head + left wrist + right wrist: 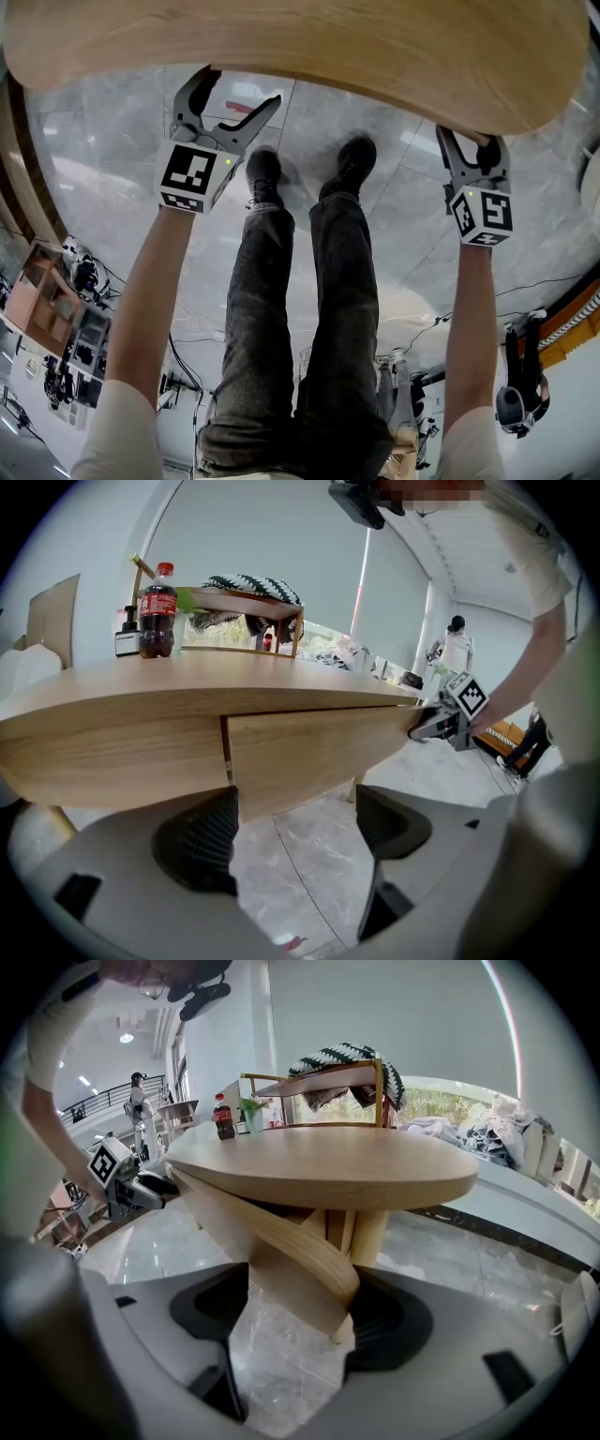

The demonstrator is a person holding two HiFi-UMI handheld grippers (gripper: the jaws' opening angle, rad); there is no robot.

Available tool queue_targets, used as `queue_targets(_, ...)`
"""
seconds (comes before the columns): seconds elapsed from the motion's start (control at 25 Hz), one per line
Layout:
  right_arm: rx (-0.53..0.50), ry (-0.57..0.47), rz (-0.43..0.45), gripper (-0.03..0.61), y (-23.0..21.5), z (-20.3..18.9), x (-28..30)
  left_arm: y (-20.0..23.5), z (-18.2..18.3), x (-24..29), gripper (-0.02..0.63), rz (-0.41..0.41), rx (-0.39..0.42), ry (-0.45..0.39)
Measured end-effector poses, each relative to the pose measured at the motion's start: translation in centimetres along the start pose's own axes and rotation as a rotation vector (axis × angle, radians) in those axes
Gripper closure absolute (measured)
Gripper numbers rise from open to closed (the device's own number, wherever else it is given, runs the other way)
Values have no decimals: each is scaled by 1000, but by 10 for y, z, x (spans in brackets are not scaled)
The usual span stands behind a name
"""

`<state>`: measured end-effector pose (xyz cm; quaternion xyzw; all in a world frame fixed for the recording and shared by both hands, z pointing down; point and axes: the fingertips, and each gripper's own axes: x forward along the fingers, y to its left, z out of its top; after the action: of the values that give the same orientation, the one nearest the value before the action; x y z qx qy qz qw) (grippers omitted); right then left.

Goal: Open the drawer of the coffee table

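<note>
I read the coffee table (300, 47) at 12 o'clock as smooth, matt, pale wood and the floor (412, 187) beneath it as glossy, veined stone tile.

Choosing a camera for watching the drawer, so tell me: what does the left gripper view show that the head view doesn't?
Only the left gripper view: the drawer front with its seam, the cola bottle and a wooden rack draped with striped cloth. Only the head view: the person's legs and shoes from above. Both: the wooden tabletop, the marble floor, and the right hand-held gripper at the table's edge.
</note>
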<state>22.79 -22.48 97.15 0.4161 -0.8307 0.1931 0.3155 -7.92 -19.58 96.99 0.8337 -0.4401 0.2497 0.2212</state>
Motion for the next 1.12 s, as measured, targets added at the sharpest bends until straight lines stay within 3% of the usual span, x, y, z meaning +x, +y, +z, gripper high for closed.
queue_targets(1.12,37,30,-4,238,48,-43,-43,-37,-43,-50,206,2,-56,41)
